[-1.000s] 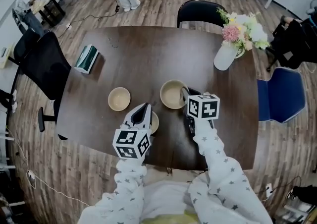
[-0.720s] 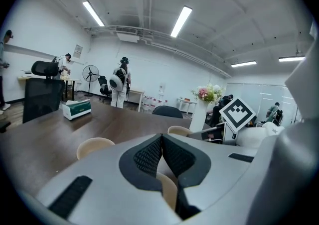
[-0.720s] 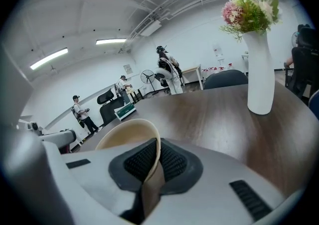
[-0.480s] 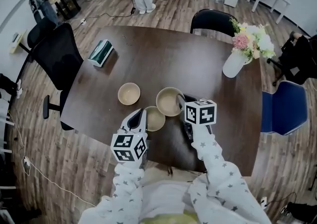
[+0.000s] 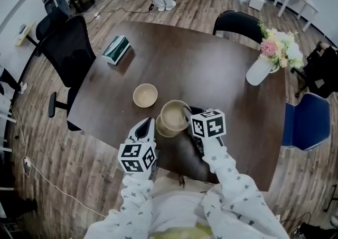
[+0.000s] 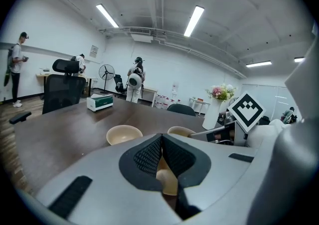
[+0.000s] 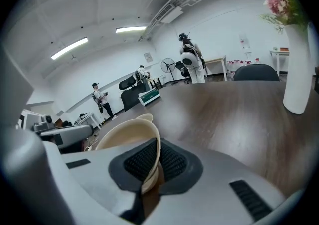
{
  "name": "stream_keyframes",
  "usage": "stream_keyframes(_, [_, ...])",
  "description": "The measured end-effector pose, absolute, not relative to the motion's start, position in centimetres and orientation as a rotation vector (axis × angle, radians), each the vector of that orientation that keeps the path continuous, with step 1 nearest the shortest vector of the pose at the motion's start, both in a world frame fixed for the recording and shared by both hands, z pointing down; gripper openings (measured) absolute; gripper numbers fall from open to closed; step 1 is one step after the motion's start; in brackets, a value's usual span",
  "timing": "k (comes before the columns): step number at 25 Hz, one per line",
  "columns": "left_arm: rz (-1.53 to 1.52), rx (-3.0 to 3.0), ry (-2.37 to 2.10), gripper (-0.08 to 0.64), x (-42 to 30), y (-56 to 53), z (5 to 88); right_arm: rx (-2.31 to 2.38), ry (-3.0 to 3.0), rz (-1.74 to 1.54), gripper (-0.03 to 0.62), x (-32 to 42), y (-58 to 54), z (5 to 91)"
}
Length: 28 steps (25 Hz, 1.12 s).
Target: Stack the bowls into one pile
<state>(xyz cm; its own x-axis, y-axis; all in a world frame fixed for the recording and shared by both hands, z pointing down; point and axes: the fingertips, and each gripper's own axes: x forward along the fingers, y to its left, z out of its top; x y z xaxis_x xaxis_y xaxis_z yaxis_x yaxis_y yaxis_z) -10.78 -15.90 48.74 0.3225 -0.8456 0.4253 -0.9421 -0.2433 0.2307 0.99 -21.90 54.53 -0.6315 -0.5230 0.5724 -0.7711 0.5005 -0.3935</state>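
Dark table: right gripper clenched on the rim of the upper bowl, above the lower bowl. Left gripper closed, empty, just left. Third bowl far-left. Bowls likely light, rigid, smooth, chippable; grasp rims.

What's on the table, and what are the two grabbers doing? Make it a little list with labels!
table: dark wood
bowls: three, beige
right gripper: jaws shut on top bowl rim
top bowl: over bottom bowl, off-centre
left gripper: jaws shut on bottom bowl's edge
lone bowl: apart, empty
also: vase of flowers, green box
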Motion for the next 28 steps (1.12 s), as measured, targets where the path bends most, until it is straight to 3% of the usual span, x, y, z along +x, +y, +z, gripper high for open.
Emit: stream_keyframes(28, [0.350,2.083,-1.503,0.026,-13.5,-15.4,52.4,0.963,-2.204,0.639,0.034,-2.9,-19.8,59.3])
